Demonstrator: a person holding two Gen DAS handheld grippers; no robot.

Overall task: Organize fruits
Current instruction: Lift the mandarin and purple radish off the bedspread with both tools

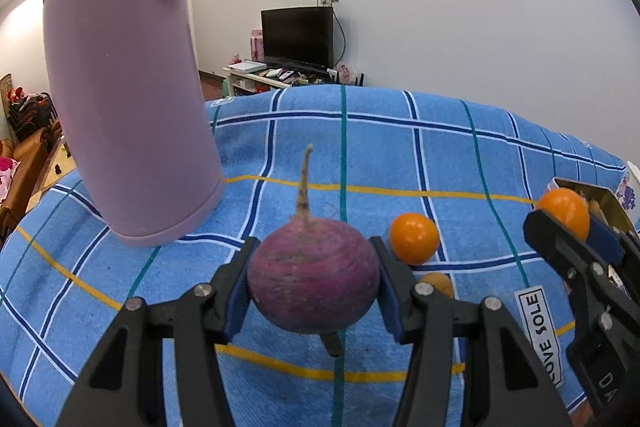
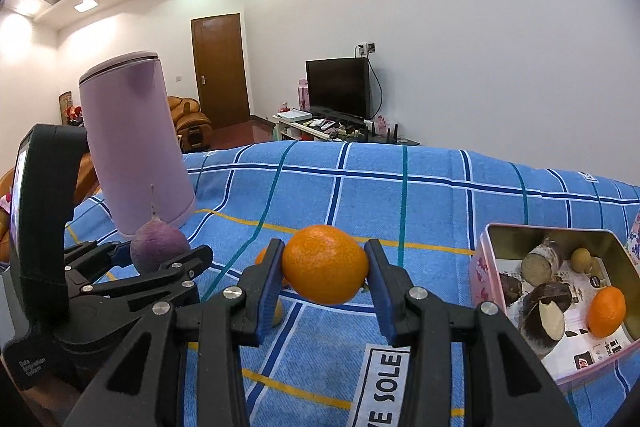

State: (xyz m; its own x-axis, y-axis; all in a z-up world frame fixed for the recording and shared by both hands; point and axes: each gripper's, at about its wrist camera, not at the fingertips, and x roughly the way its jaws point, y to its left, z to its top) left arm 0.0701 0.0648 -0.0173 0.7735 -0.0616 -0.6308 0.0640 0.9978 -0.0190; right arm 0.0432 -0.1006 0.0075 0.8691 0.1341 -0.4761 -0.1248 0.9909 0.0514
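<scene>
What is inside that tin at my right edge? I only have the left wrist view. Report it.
Observer: The tin holds an orange, cut dark-skinned root pieces and a small brown fruit.
Operator: Now check the right claw's grip.
Observer: The right claw has both pads pressed on opposite sides of the held orange.

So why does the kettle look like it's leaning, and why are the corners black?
Left wrist view: the fisheye lens bends things near the edge, so the kettle seems to lean and the cloth bulges; the black corners are the lens rim. Right wrist view: same bending and rim, ceiling lights blow out to white glare, yet the orange stays sharp.
</scene>
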